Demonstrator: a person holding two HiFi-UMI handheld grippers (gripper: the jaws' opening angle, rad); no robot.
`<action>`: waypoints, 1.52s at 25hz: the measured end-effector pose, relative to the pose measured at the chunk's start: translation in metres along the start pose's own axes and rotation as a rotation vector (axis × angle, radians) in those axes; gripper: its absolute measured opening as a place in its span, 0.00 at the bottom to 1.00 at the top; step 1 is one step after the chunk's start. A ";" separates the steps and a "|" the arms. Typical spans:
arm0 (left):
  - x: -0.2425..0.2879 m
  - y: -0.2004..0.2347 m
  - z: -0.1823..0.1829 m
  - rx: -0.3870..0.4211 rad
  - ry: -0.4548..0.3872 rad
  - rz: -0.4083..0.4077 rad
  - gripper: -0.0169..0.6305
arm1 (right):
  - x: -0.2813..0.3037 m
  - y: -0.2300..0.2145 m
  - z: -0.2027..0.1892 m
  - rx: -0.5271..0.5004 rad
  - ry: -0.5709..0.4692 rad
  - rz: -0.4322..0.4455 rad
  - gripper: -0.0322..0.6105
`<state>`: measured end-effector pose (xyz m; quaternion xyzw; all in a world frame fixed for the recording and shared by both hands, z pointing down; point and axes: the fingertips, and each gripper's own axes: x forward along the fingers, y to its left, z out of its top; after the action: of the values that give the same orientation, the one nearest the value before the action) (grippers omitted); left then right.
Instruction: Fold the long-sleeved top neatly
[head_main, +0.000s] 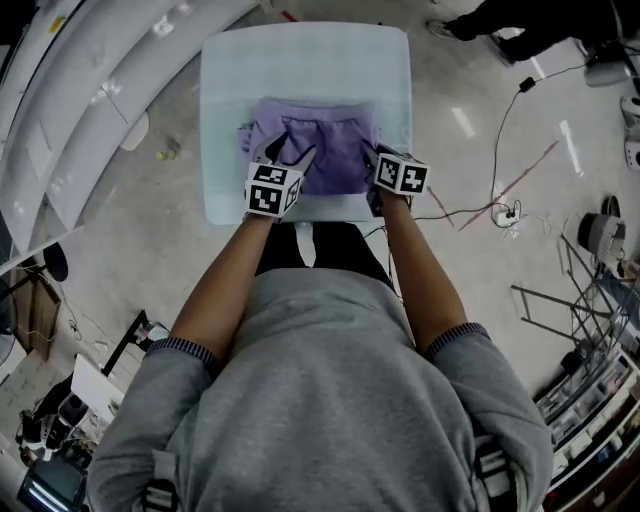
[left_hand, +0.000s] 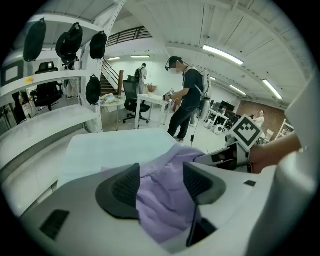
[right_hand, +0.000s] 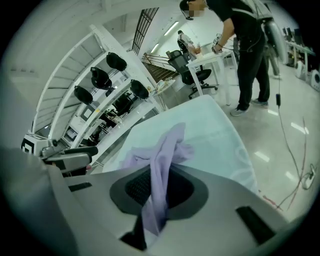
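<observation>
on the pale table (head_main: 230, 80), purple top (head_main: 325, 150) bunched, long axis crosswise, near edge raised; left gripper (left_hand: 160, 185) clasping a thick fold, right gripper (right_hand: 157, 187) pinched on a thin one. far edge straight ahead, equally near both; probably fold forward.

Overhead light fills my head view evenly. Shadows are faint, and the floor (head_main: 455, 95) shows pale glare streaks at upper right. The long-sleeved top (head_main: 325, 150) keeps an even lilac tone. Both gripper views are heavily fisheyed, corners black, straight lines bowed. In the left gripper view, ceiling strip lights (left_hand: 222, 54) burn white at upper right.
</observation>
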<state>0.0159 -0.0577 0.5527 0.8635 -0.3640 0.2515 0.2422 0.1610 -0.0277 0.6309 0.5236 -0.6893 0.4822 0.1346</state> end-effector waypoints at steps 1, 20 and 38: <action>-0.002 0.003 0.000 0.000 -0.005 -0.009 0.48 | -0.002 0.008 0.001 -0.005 -0.004 -0.003 0.14; -0.075 0.126 -0.029 -0.028 -0.020 -0.027 0.48 | 0.057 0.155 0.004 0.013 -0.058 -0.001 0.15; -0.112 0.199 -0.064 -0.042 0.020 0.000 0.48 | 0.181 0.239 -0.043 -0.052 0.098 0.084 0.35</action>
<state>-0.2178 -0.0855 0.5793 0.8556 -0.3669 0.2522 0.2640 -0.1314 -0.1028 0.6522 0.4665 -0.7154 0.4945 0.1614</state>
